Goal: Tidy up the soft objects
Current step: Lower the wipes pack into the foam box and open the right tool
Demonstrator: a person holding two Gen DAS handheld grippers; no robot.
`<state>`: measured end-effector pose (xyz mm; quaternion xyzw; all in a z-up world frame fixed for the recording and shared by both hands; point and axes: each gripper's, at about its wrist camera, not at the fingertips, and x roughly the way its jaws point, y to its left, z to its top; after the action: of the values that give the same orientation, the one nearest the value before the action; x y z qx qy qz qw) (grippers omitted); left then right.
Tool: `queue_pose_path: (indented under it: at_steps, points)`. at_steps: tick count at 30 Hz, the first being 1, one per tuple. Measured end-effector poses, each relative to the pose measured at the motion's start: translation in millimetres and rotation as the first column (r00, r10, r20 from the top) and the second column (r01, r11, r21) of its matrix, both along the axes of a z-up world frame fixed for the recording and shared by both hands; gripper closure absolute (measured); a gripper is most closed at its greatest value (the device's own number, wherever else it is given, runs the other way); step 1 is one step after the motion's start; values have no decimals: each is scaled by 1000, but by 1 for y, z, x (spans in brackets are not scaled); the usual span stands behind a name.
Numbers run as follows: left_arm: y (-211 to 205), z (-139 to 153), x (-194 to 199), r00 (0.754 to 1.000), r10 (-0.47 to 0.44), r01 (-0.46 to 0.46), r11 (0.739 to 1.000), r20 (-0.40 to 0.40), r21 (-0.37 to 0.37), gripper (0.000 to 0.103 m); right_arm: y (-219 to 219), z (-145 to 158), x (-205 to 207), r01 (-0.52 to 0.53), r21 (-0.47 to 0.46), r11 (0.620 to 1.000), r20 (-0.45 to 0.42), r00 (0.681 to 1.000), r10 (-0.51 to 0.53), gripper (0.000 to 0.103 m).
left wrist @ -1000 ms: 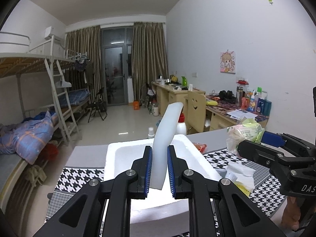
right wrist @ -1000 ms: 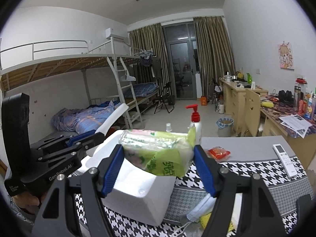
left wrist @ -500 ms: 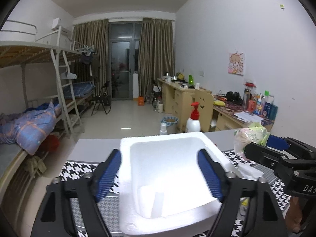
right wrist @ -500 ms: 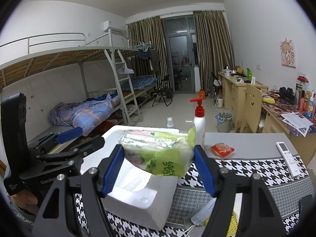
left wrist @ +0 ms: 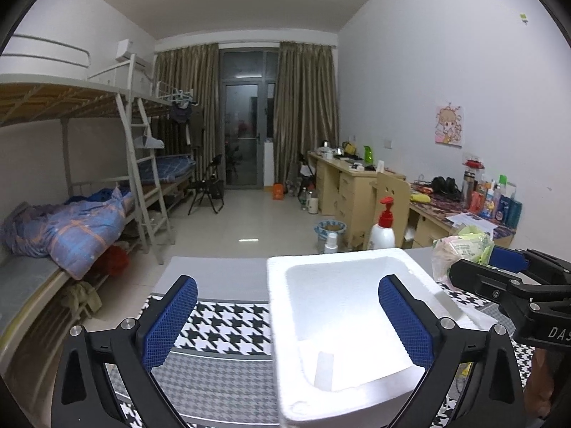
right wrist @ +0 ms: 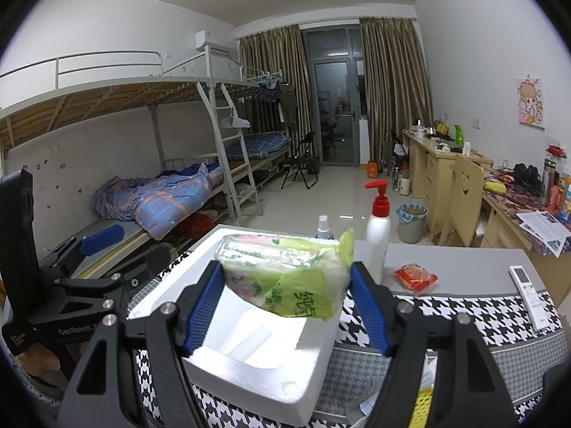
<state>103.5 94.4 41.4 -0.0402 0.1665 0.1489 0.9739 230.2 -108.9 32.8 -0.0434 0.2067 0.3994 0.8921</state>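
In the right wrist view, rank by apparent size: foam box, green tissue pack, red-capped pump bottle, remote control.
1. foam box
2. green tissue pack, though it is nearer the camera, clamped in the right gripper
3. red-capped pump bottle
4. remote control

A white foam box (left wrist: 342,306) sits on a black-and-white houndstooth cloth (left wrist: 228,328). The gripper pads (left wrist: 171,321) are bright blue on black frames. A tissue pack (right wrist: 285,278) is lime green with pink flowers. A pump bottle (right wrist: 378,228) is white with a red top. A small packet (right wrist: 415,278) is red. The bedding (right wrist: 160,199) is blue plaid with orange lines.
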Motion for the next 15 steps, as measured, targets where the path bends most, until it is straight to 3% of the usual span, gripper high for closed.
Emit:
queue_pose_path:
  at_steps: [15]
  points:
    - [11, 0, -16, 999, 37, -37, 999, 18, 0, 1, 28, -2, -4, -36, -41, 999, 4, 999, 36, 27]
